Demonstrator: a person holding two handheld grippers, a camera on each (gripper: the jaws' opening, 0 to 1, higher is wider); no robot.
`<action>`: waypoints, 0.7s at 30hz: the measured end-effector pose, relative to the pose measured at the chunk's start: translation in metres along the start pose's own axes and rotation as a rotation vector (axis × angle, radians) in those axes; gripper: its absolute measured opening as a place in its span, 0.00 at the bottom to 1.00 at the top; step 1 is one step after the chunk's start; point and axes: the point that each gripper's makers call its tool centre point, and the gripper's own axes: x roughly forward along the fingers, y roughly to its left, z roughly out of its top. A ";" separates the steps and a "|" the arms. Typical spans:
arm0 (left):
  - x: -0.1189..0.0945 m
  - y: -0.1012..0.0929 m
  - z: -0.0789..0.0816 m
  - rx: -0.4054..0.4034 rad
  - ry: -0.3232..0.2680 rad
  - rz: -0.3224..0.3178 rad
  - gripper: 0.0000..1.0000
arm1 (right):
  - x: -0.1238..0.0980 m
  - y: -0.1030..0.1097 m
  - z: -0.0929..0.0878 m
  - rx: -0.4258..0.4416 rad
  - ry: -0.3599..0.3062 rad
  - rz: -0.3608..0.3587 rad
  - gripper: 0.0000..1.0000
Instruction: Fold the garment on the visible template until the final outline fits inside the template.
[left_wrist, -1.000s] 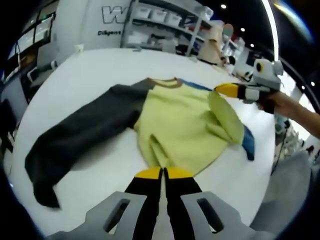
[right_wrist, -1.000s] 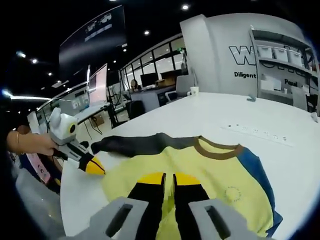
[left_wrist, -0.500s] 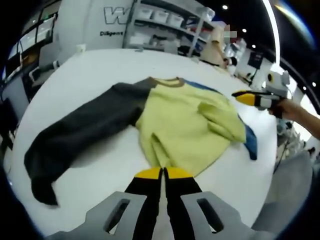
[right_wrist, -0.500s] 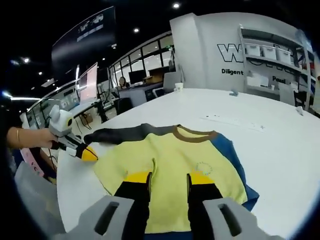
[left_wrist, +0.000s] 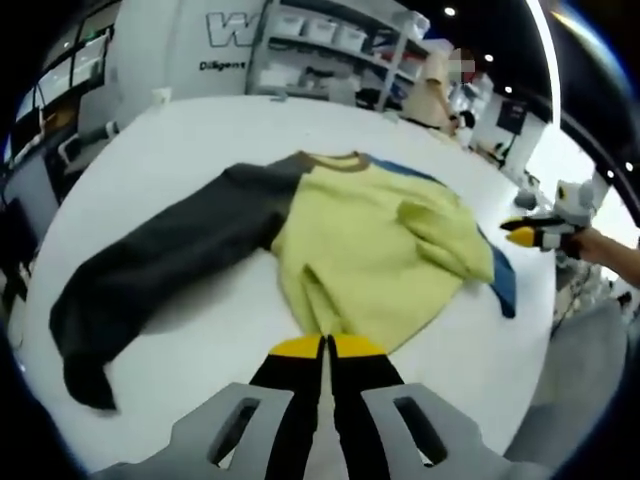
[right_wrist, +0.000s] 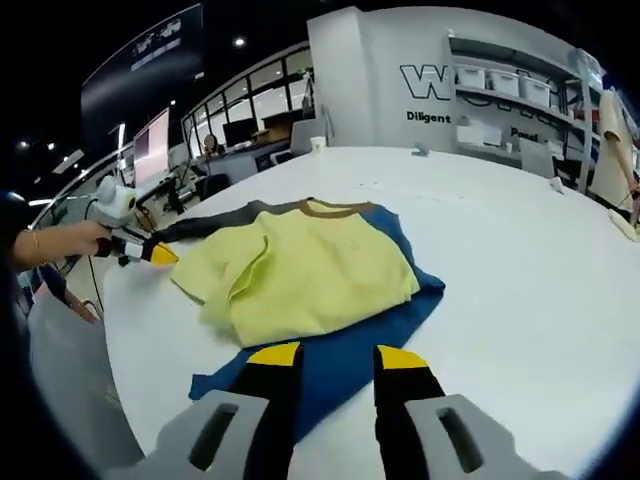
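A long-sleeved garment (left_wrist: 360, 250) lies on the white table (left_wrist: 190, 140), with a yellow body, a brown collar and a dark grey sleeve (left_wrist: 150, 270) stretched out to the left. Its right side is folded inward over the body, and the blue sleeve (right_wrist: 340, 345) sticks out beneath it. My left gripper (left_wrist: 326, 346) is shut at the yellow hem, where the cloth puckers. It also appears as the left gripper (right_wrist: 150, 250) in a hand at the garment's far edge. My right gripper (right_wrist: 338, 356) is open above the blue sleeve, gripping nothing. From the left gripper view, the right gripper (left_wrist: 525, 236) is off the garment.
A white cup (right_wrist: 318, 143) stands near the far table edge. Shelves with bins (left_wrist: 330, 40) and a lettered white wall rise behind. Desks with monitors (right_wrist: 160, 140) lie beyond the table. The table rim (right_wrist: 110, 330) runs close on the left.
My right gripper let go of the yellow side it had folded over, opened, and drew back off the garment toward the blue sleeve. The left gripper stayed at the hem.
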 end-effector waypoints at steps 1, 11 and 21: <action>0.000 0.000 0.000 -0.001 0.001 0.003 0.00 | 0.000 0.001 -0.007 0.011 0.005 0.003 0.23; 0.001 -0.002 0.000 -0.001 -0.004 0.009 0.00 | -0.006 0.006 -0.026 0.050 0.033 0.009 0.21; -0.001 -0.002 0.003 0.041 -0.026 0.038 0.00 | -0.003 0.017 -0.037 0.089 0.061 0.033 0.01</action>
